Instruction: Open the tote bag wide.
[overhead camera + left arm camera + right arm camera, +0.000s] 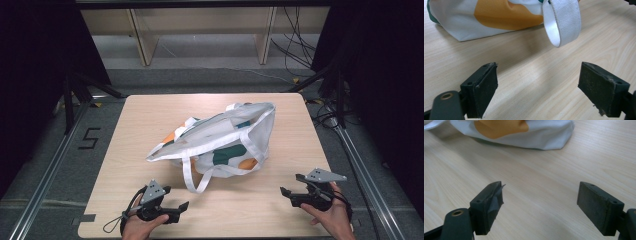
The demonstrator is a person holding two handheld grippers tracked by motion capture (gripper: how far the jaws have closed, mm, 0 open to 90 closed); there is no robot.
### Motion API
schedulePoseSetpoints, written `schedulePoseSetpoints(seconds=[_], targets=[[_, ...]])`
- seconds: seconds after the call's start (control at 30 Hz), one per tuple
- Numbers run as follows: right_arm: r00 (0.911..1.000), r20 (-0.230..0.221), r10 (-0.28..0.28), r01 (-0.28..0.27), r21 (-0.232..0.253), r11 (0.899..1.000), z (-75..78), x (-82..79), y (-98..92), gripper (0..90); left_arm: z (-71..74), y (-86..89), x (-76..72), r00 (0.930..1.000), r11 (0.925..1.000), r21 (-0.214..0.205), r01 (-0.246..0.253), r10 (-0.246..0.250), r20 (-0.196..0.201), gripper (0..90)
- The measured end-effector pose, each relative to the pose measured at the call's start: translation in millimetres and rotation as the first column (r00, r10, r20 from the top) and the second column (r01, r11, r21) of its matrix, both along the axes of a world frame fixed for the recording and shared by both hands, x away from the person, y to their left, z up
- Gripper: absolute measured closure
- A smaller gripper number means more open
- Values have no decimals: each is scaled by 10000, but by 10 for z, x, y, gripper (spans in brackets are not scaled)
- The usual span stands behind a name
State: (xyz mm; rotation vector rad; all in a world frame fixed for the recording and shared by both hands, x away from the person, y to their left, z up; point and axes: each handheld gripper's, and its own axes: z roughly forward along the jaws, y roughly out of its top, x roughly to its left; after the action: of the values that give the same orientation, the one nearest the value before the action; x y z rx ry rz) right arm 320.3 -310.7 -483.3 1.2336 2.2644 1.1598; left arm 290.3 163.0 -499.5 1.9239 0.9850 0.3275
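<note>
A white tote bag with green and orange patches lies on its side in the middle of the wooden table, mouth toward the left. One white strap loops out toward the front edge. My left gripper rests open near the front left, jaws toward the right, the strap a short way beyond them. The bag's orange patch shows behind. My right gripper sits open near the front right, pointing left at the bag's bottom corner. Nothing is between either pair of jaws.
Bare wood lies between the two grippers along the front edge. Beyond the table's far edge stand wooden shelf legs and loose cables. Metal rails run along both sides on the floor.
</note>
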Motion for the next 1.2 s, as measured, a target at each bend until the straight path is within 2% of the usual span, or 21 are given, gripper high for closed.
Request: schedulePoseSetpoints(seconds=[0.2,0.33,0.37,0.47,0.57,0.6,0.67,0.7,0.77,0.8,0.83,0.87,0.9,0.93,0.97,1.03,1.07,1.1,1.13,1.17,1.2], targets=[[9999,44,97,-97,-99,9999,-4,7,-7,217,1,1,0,10000,10000,8,4,-4,-5,147],[10000,48,59,-59,-127,9999,-1,5,-8,217,-1,-7,-6,9999,9999,-117,-43,41,-157,147],[10000,-5,8,-8,33,10000,2,-3,-3,218,0,-9,-8,9999,9999,-112,-51,50,-135,148],[9998,171,135,-134,-83,9999,2,10,-20,222,1,-6,-6,9999,9999,-123,-80,79,-92,149],[10000,-15,8,-8,171,9999,17,-3,-18,224,7,-7,-10,10000,9994,-335,-1,1,11,151],[9998,196,90,-100,508,9987,6,9,-23,234,11,-4,-8,9999,9996,-255,134,-131,111,152],[9998,164,112,-119,428,9990,19,14,-34,241,2,-23,-13,9999,9996,-242,128,-126,61,154],[9991,344,268,-284,497,9984,25,21,-50,257,6,-24,-15,9999,9998,-139,134,-134,35,163],[9983,468,334,-362,614,9975,16,33,-54,258,7,-25,-19,9999,9997,-253,35,-33,105,170],[9992,344,179,-208,851,9962,29,18,-53,266,13,-16,-22,9999,9998,-188,11,-8,121,191],[9992,322,231,-256,809,9964,41,19,-65,291,15,-11,-17,10000,9997,-226,40,-38,89,213],[9986,459,251,-294,960,9949,48,18,-61,365,19,-5,-17,10000,9997,-225,50,-48,84,260],[9976,596,364,-417,897,9951,52,22,-64,413,23,-5,-16,9998,9997,-223,141,-138,148,303],[9976,596,364,-417,897,9951,52,22,-64,413,17,-20,-17,9996,9991,-394,176,-166,238,303],[9983,438,386,-430,1036,9937,74,3,-61,459,36,-16,-22,9992,9994,-53,328,-326,244,333],[9976,448,528,-574,1097,9923,85,4,-39,556,38,-26,-25,9974,9981,-27,623,-622,352,480],[9960,492,747,-789,895,9929,97,20,-35,588,41,-25,-28,9969,9974,82,717,-719,312,514],[9957,590,709,-757,845,9935,114,16,-20,624,41,-33,-33,9964,9967,-31,813,-812,260,584],[9928,645,1013,-1065,828,9909,162,19,-3,730,42,-33,-33,9952,9955,-30,946,-945,270,693],[9928,645,1013,-1065,828,9909,162,19,-3,730,58,-22,-32,9939,9943,128,1056,-1060,313,693],[9877,978,1216,-1287,701,9892,183,41,-7,769,80,-25,-31,9937,9943,89,1066,-1068,336,740]])
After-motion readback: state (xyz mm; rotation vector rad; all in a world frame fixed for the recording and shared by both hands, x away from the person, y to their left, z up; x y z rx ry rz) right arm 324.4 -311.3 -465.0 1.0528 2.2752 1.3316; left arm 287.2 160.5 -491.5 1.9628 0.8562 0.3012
